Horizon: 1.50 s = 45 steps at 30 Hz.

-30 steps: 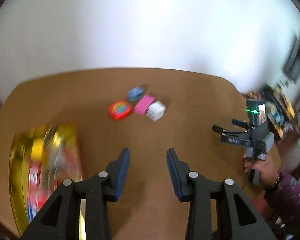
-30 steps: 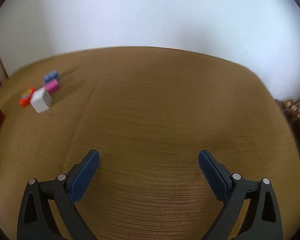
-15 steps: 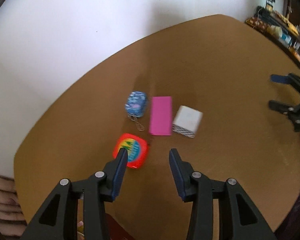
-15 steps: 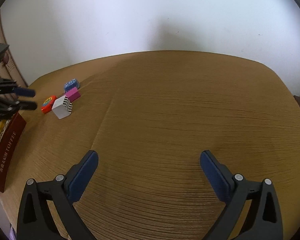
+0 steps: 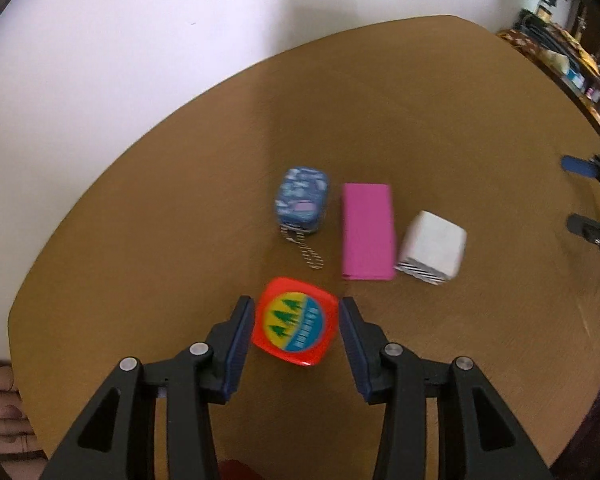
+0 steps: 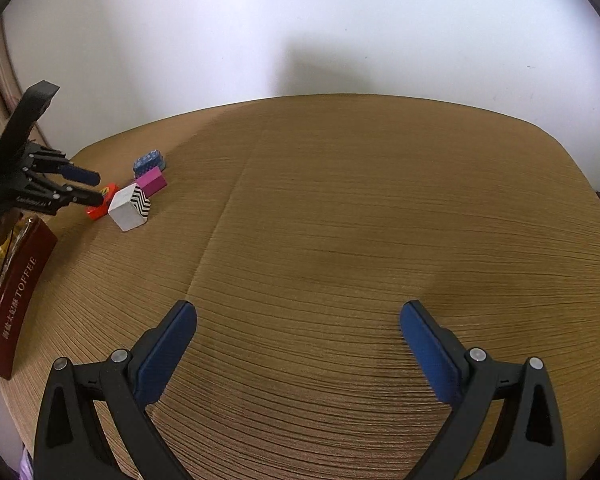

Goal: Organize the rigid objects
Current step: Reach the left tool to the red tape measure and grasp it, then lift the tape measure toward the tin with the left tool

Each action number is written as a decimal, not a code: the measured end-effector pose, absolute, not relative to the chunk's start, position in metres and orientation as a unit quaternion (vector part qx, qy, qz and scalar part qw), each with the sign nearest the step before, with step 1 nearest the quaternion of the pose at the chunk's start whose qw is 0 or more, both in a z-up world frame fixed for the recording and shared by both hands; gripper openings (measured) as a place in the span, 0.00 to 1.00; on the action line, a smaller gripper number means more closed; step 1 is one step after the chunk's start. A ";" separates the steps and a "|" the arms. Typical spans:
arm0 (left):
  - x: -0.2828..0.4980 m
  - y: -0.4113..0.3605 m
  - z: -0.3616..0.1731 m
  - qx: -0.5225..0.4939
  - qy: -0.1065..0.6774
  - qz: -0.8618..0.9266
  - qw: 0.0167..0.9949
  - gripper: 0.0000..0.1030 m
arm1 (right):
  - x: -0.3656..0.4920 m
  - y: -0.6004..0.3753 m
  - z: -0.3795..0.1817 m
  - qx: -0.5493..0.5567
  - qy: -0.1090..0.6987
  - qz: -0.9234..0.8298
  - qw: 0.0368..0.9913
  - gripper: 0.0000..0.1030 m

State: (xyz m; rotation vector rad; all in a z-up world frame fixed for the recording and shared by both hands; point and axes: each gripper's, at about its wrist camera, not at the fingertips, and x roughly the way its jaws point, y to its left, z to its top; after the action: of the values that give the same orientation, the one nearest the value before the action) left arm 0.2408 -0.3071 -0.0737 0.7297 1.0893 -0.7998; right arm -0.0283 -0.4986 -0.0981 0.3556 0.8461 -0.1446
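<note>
A red square box with a yellow and blue label (image 5: 295, 328) lies on the brown table (image 5: 460, 120). My left gripper (image 5: 297, 310) is open, its fingers on either side of the red box, apart from it. Beyond lie a blue patterned tin with a chain (image 5: 302, 200), a pink box (image 5: 367, 230) and a white cube with a zigzag side (image 5: 432, 246). In the right wrist view my right gripper (image 6: 298, 316) is open and empty over bare table. The left gripper (image 6: 85, 188) shows there at the far left, by the red box (image 6: 100, 208) and the white cube (image 6: 130, 206).
A dark red toffee tin (image 6: 12, 296) stands at the table's left edge in the right wrist view. The pink box (image 6: 153, 183) and blue tin (image 6: 150, 161) sit behind the cube. Shelves with clutter (image 5: 560, 56) stand beyond the table's far right.
My left gripper swung away from the toffee tin toward the small objects and came down around the red box. The right gripper stayed open and shifted only slightly.
</note>
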 end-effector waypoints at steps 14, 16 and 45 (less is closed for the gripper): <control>0.263 -0.305 -0.100 0.295 0.546 -0.390 0.681 0.54 | -0.021 -0.495 -0.102 0.169 0.417 -0.068 0.890 0.99; 0.274 -0.298 -0.099 0.255 0.563 -0.393 0.681 0.56 | -0.021 -0.496 -0.102 0.169 0.416 -0.068 0.891 0.99; 0.148 -0.242 -0.032 0.108 0.513 -0.287 0.801 0.39 | -0.003 -0.468 -0.080 0.171 0.389 0.002 0.905 0.99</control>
State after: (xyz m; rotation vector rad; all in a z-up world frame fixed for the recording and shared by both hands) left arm 0.1485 -0.2418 -0.0323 0.2325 1.1008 -0.6151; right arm -0.0026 -0.4679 -0.0797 0.3530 0.8025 0.0040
